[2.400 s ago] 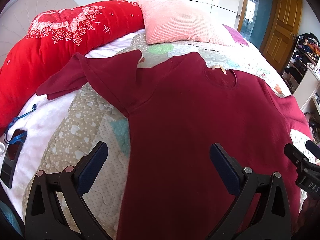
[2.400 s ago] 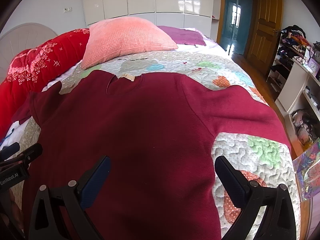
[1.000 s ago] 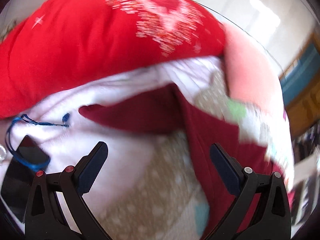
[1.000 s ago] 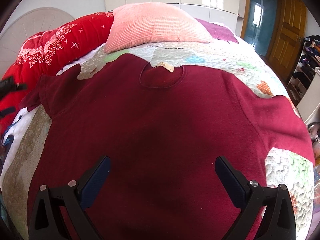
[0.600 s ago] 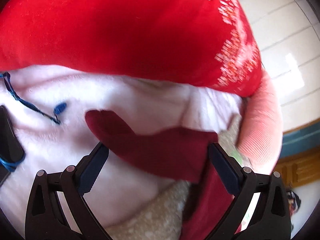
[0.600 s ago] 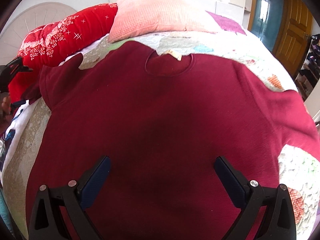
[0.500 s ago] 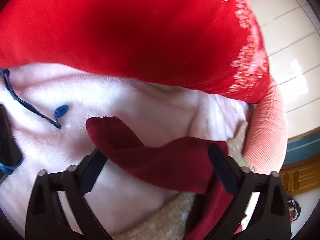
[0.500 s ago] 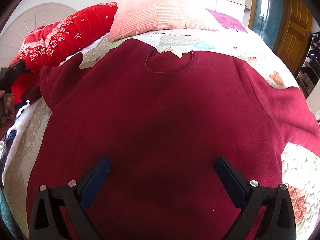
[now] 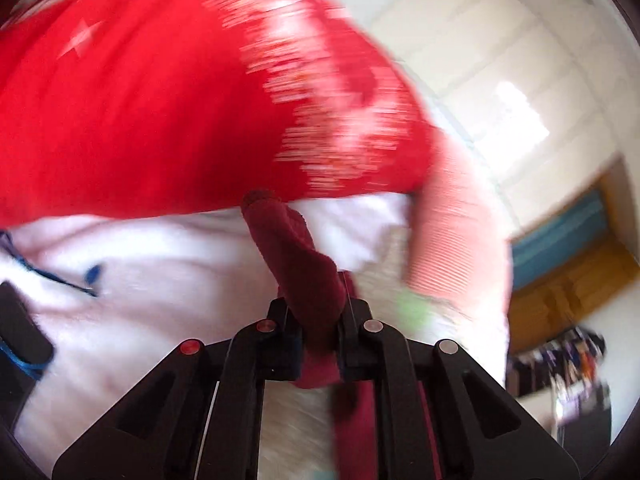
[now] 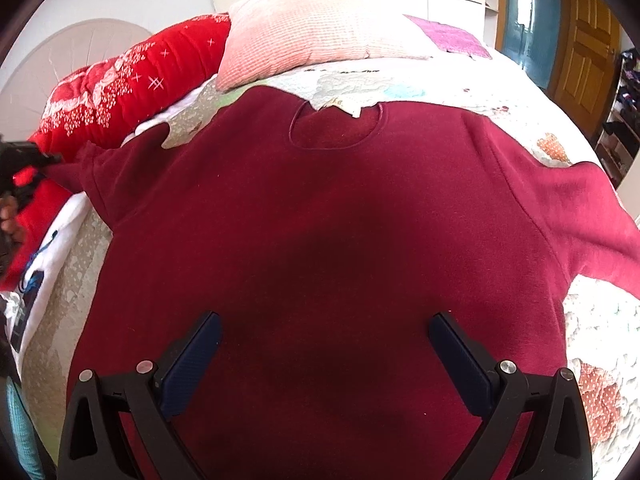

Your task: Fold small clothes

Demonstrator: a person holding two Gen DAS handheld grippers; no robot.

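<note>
Now L gripper (image 9: 320,340) clamps sweater (image 10: 320,240) sleeve cuff (image 9: 294,256); R gripper (image 10: 324,356) gapes, nothing gripped.

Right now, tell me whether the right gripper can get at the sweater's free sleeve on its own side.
Probably yes. The right gripper hangs open over the sweater, and the free sleeve lies flat on the quilt with nothing over it.

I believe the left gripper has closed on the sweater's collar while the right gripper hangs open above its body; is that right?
Not quite: the left gripper has closed on the sweater's sleeve, not its collar, as the left wrist view shows. The right gripper does hang open above its body.
</note>
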